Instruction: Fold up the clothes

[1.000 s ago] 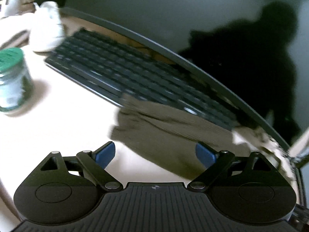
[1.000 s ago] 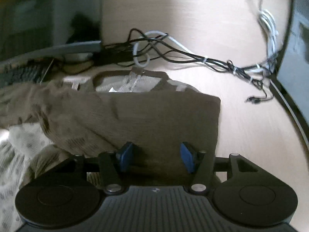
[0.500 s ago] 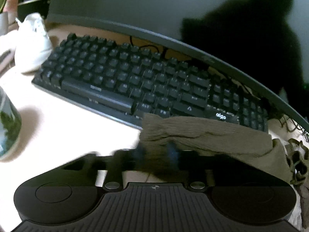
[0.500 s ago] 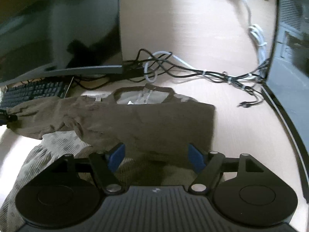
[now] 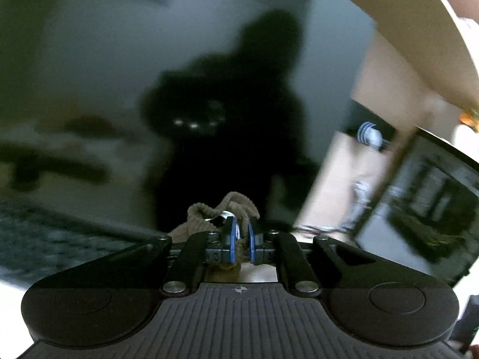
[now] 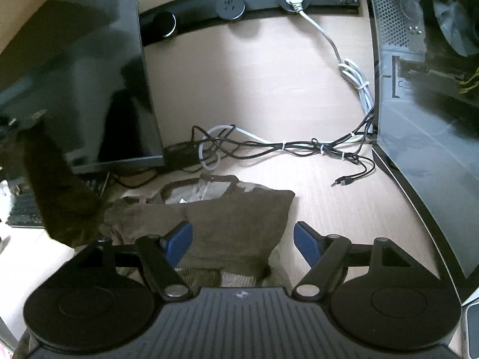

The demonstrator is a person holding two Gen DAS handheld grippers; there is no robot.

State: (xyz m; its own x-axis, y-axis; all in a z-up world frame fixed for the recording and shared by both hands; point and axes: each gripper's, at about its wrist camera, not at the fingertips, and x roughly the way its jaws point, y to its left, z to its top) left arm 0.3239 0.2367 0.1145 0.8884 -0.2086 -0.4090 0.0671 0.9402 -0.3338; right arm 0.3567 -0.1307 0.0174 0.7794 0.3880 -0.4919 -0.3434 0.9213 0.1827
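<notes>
Left gripper (image 5: 240,237): jaws clenched on a bunched fold of the sweater (image 5: 221,209); knit loops bulge up and forward past the blue pads (image 5: 230,240). Left view is motion-blurred.
Monitor (image 5: 149,74): fills the left view, dark, with a shadowy reflection at centre.
Keyboard (image 5: 36,233): blurred, low at the left of the left view.
Sleeve (image 6: 57,191): in the right view it hangs at far left as a dark brown strip, long axis running from upper left down toward the body, lifted off the desk (image 6: 269,89).
Sweater (image 6: 227,224): olive-brown body lies flat on the desk, just ahead of the right gripper; collar end points away toward the monitor foot and cables (image 6: 284,146); long axis runs from gripper to collar. Pale lining shows at the neck opening.
Right gripper (image 6: 243,239): released, jaws spread wide, blue pads (image 6: 179,239) either side of the sweater's near part; contact with cloth cannot be told.
PC case (image 6: 434,89): stands at the right edge.
</notes>
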